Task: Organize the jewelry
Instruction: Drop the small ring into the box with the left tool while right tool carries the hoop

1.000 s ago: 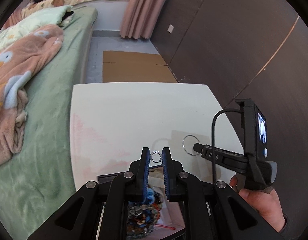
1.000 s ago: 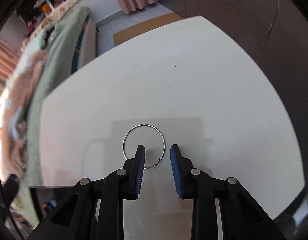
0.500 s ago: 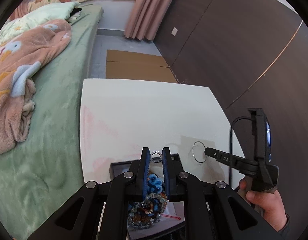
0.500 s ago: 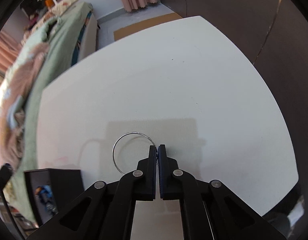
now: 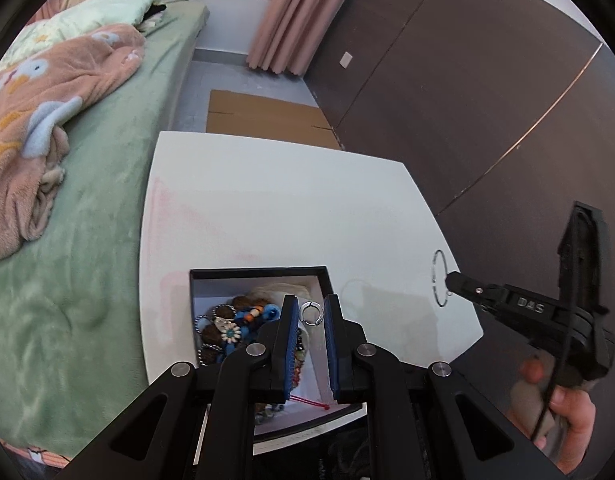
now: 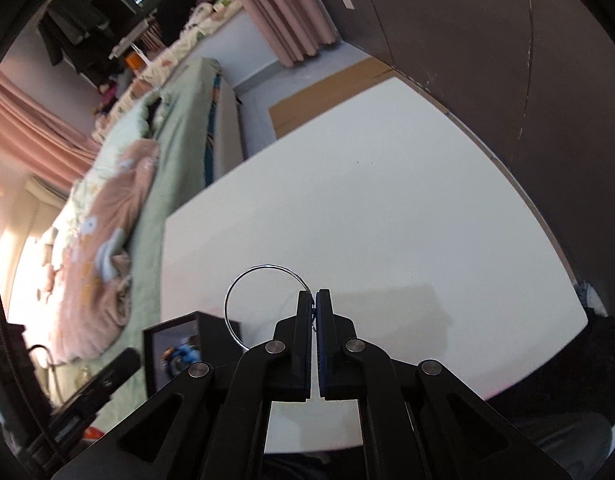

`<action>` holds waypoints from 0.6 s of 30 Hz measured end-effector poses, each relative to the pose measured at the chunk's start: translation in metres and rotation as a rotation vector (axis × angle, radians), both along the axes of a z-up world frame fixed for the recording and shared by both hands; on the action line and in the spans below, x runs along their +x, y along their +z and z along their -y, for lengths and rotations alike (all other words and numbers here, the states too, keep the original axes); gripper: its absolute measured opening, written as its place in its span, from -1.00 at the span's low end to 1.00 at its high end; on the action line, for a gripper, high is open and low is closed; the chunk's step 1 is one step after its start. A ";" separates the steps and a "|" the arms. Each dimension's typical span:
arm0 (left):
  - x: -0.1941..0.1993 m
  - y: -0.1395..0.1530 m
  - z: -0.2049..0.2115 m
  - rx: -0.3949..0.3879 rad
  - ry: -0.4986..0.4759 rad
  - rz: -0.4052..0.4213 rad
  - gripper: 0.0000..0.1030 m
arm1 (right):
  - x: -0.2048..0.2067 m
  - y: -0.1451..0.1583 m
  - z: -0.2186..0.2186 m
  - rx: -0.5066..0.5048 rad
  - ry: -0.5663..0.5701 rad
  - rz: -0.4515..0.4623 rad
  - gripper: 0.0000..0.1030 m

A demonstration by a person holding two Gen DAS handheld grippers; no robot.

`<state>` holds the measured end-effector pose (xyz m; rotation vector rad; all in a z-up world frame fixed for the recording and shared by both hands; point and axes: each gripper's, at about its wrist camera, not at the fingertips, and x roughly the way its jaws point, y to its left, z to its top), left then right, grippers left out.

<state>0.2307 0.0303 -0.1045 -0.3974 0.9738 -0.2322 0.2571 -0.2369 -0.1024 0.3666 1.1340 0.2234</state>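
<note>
My left gripper (image 5: 310, 306) is shut on a small silver ring (image 5: 311, 314) and holds it above the open black jewelry box (image 5: 258, 273), which holds beaded bracelets (image 5: 235, 326). My right gripper (image 6: 316, 295) is shut on a thin silver hoop (image 6: 243, 280) and holds it above the white table (image 6: 387, 208). The hoop also shows in the left wrist view (image 5: 438, 278), at the tip of the right gripper (image 5: 451, 280), lifted near the table's right edge. The box shows in the right wrist view (image 6: 175, 344) at lower left.
A bed with a green cover (image 5: 87, 200) and a pink blanket (image 5: 35, 92) runs along the table's left side. A dark wall (image 5: 487, 100) stands to the right. Flat cardboard (image 5: 263, 120) lies on the floor beyond the table.
My right gripper closed on the hoop and lifted it off the table. My left gripper, still holding the ring, drew back over the jewelry box.
</note>
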 end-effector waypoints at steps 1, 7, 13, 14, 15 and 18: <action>0.000 0.000 0.001 -0.008 -0.001 0.000 -0.74 | -0.004 0.004 0.002 0.010 -0.001 0.008 -0.94; 0.000 0.002 0.000 -0.052 0.019 -0.011 -0.13 | -0.015 0.020 -0.002 0.049 0.016 0.040 -0.94; -0.011 0.016 -0.013 -0.050 0.057 0.024 0.25 | -0.023 0.032 -0.016 0.070 0.056 0.065 -0.94; -0.013 0.019 -0.018 -0.049 0.066 0.030 0.25 | -0.023 0.033 -0.021 0.079 0.067 0.065 -0.94; -0.015 0.020 -0.021 -0.047 0.073 0.033 0.25 | -0.024 0.033 -0.023 0.085 0.074 0.065 -0.94; -0.022 0.023 -0.036 -0.042 0.099 0.040 0.25 | -0.025 0.034 -0.038 0.092 0.105 0.068 -0.94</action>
